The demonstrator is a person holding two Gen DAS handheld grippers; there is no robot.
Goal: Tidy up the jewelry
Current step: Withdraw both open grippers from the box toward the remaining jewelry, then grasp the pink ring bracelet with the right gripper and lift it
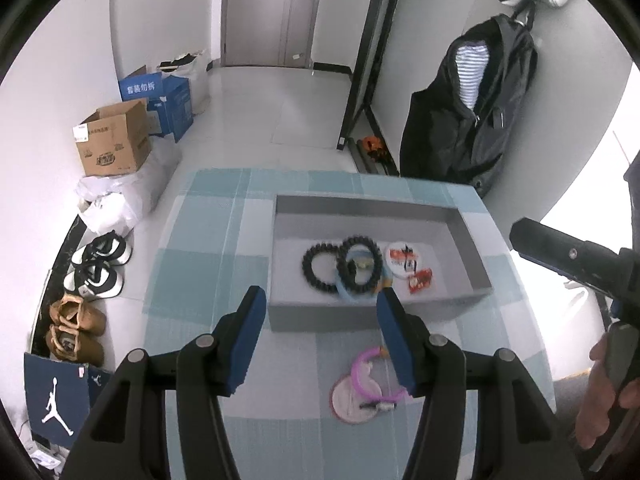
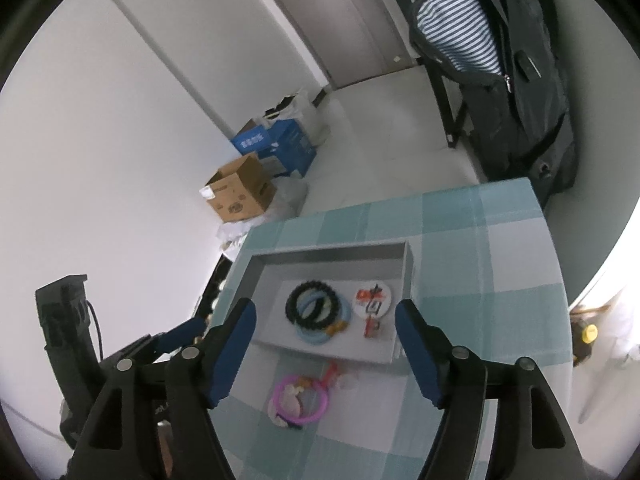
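Note:
A grey tray (image 1: pixel 372 203) (image 2: pixel 256 268) sits on the checked tablecloth. It holds two black bead bracelets (image 1: pixel 318 266) (image 2: pixel 316 304), a light blue ring (image 1: pixel 348 294) (image 2: pixel 316 338), a white round badge (image 1: pixel 402 259) (image 2: pixel 372 298) and a small red packet (image 1: pixel 420 279) (image 2: pixel 373 327). In front of the tray lie a pink bracelet (image 1: pixel 366 376) (image 2: pixel 300 398) and a round pink pad (image 1: pixel 350 402). My left gripper (image 1: pixel 322 336) is open and empty above the tray's near edge. My right gripper (image 2: pixel 326 348) is open and empty above the same spot.
The table's edges (image 1: pixel 168 232) drop to a white floor. Shoes (image 1: pixel 96 268), cardboard boxes (image 1: pixel 116 140) (image 2: pixel 240 192) and bags stand at the left. A dark jacket (image 1: pixel 472 112) (image 2: pixel 520 80) hangs at the far right. The right gripper's body shows in the left wrist view (image 1: pixel 576 260).

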